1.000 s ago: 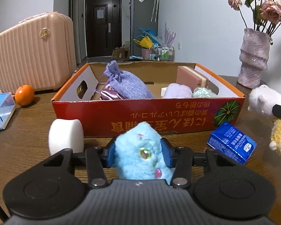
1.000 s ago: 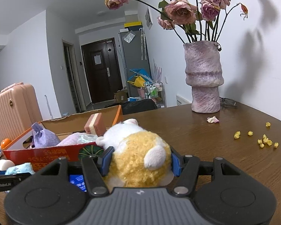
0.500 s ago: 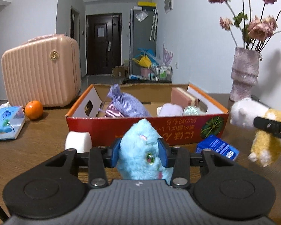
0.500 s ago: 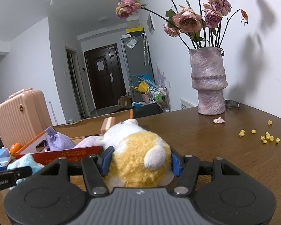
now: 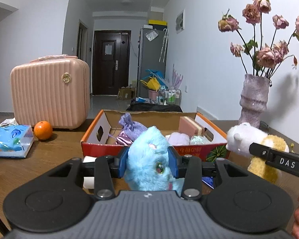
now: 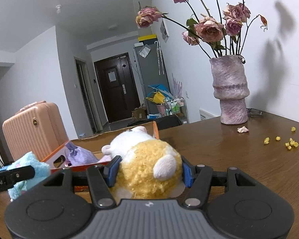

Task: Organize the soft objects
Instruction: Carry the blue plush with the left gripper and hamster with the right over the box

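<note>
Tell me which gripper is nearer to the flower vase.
Right. The right gripper, holding the yellow toy, sits on the vase side of the table. The left gripper, holding the blue toy, is farther, facing the box.

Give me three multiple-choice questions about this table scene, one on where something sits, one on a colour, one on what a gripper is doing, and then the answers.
1. Where is the orange?
A. inside the cardboard box
B. on the table in front of the pink suitcase
C. beside the vase

2. What colour is the plush toy in the left gripper?
A. light blue
B. green
C. red

3. What is the right gripper doing?
A. standing open and empty
B. holding a book
C. clamping a yellow-and-white plush

Answers:
1 B: it rests on the table by the pink suitcase.
2 A: the blue plush fills its jaws.
3 C: the pads press into the yellow-and-white plush.
</note>
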### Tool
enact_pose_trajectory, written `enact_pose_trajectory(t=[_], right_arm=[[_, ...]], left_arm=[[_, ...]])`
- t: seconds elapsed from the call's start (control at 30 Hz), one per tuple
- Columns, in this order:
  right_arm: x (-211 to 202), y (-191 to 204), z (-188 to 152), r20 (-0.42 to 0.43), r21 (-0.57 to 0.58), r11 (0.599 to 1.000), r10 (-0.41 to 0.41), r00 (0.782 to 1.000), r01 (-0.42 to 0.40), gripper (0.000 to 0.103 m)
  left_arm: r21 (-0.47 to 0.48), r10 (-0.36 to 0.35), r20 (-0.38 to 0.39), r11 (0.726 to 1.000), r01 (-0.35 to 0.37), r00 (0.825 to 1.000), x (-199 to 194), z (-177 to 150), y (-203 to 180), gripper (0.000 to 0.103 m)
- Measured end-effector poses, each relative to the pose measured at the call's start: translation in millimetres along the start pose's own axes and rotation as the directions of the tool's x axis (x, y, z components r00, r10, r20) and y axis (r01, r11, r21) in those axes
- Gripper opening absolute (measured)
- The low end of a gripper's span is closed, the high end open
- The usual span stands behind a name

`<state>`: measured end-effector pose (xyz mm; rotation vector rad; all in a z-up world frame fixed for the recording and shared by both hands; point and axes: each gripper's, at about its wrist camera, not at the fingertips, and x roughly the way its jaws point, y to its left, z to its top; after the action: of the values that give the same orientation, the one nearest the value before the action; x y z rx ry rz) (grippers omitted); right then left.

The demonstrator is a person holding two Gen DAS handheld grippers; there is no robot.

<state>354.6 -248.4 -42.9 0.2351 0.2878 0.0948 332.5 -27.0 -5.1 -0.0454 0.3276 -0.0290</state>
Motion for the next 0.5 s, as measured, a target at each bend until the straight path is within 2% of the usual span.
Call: enact_pose_trajectory(t=[0.5], right_arm=[[14.8,33.6,5.8,0.027,0.000,0.999,0.046,0.999,-0.046,0.060]], left_arm=[[-0.058,0.027,0.046,0.998,-0.024,0.999,1.3,18.6,21.5,0.042]])
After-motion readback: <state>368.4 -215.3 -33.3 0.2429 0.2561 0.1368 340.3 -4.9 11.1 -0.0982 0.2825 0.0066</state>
